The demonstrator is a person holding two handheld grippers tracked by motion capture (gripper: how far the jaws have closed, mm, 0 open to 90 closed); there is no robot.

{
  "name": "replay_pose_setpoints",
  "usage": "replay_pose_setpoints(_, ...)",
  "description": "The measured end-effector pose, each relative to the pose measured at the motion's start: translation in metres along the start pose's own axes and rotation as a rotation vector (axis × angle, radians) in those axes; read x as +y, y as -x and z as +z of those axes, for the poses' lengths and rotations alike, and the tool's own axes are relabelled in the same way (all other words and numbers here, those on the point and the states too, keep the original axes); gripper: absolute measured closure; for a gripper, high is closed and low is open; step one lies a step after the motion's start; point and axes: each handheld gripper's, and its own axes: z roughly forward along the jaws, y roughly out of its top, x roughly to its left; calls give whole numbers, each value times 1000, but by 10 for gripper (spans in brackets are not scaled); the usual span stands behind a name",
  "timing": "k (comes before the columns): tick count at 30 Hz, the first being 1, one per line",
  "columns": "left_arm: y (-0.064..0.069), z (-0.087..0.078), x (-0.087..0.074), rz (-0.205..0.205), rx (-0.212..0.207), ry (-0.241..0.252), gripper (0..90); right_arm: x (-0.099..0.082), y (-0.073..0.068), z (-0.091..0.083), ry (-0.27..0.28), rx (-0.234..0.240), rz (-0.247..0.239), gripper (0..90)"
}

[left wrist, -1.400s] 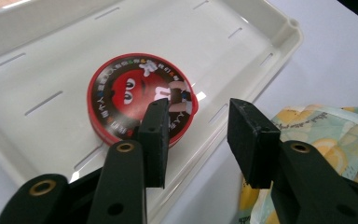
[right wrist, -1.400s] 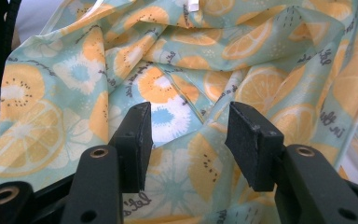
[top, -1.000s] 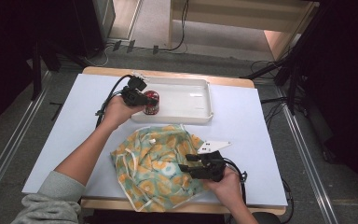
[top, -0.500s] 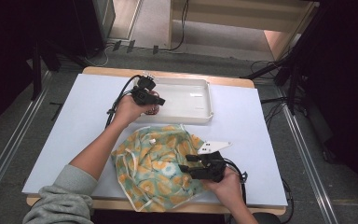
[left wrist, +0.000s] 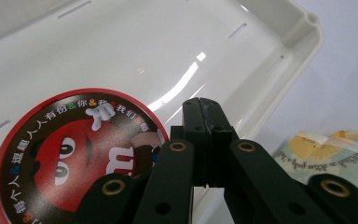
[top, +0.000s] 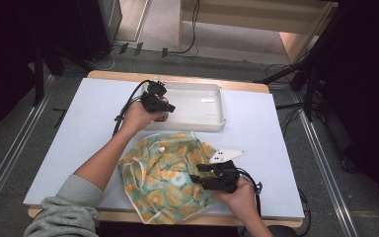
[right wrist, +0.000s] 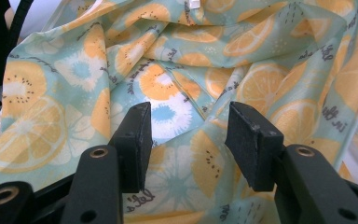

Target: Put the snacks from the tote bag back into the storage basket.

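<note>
Left gripper (top: 164, 105), jaws pressed together, probably pinches round red candy tin (left wrist: 70, 154) over white plastic tray (top: 212, 118); lower flat. Right gripper (right wrist: 189, 140) jaws spread above fruit-print cloth (top: 170, 177).

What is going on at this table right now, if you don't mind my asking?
A person works with a gripper in each hand. The left gripper, jaws shut with nothing between them, hovers at the near left corner of the white tray, just beside a round red candy tin. The right gripper, jaws open, sits over a crumpled fruit-print cloth at the table's near edge.
</note>
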Motion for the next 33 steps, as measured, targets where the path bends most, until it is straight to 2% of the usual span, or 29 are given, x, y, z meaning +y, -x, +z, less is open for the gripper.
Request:
replay_pose_setpoints(15, -5, -5, -8, -6, 1, 5, 900, 0, 0, 0, -3, -2, 4, 513)
replay_pose_setpoints(19, -6, -7, -9, -2, 15, 7, 900, 0, 0, 0, -2, -2, 3, 514)
replay_pose_setpoints(23, -9, -10, -12, -11, 6, 14, 900, 0, 0, 0, -2, -2, 3, 513)
replay_pose_setpoints(33, -14, -16, -19, -19, 18, 20, 892, 0, -1, 1, -6, -5, 1, 514)
